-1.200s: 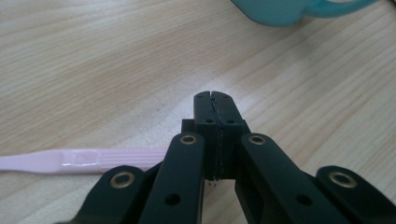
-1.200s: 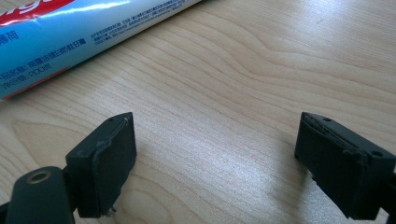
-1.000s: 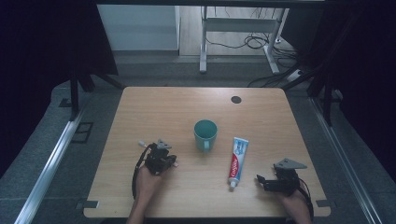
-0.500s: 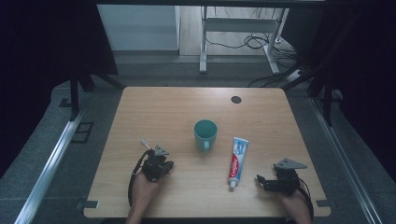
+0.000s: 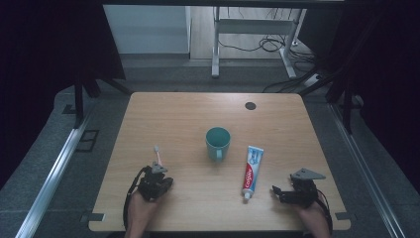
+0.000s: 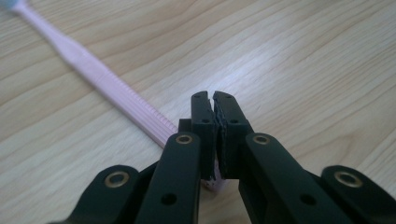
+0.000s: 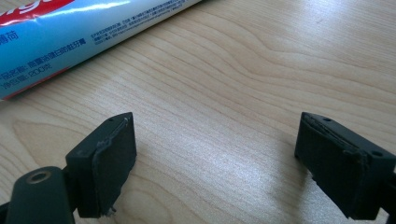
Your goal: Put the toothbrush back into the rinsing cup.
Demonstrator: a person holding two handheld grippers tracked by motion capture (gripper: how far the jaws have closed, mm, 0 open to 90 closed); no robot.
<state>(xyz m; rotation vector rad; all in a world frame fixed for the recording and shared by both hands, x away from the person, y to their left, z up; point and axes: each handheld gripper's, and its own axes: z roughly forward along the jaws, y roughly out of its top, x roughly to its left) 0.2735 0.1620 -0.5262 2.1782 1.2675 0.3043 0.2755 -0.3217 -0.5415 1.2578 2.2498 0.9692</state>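
Wooden table (image 5: 168,114) stretches pale across the middle of the high view, its upper half bare apart from a small dark disc (image 5: 250,105) near the far edge. At centre stands our teal cup (image 5: 218,142), with the toothpaste tube (image 5: 251,170) lying just to its lower right. Lower left, our left gripper (image 5: 158,172) sits near the front edge, hand low, its jaws pressed together on the tail end of the pink toothbrush (image 5: 158,155), which lies flat and points up the frame. Lower right, our right gripper (image 5: 275,191) rests close to the front edge, jaws spread wide over bare wood, the tube just beyond them.
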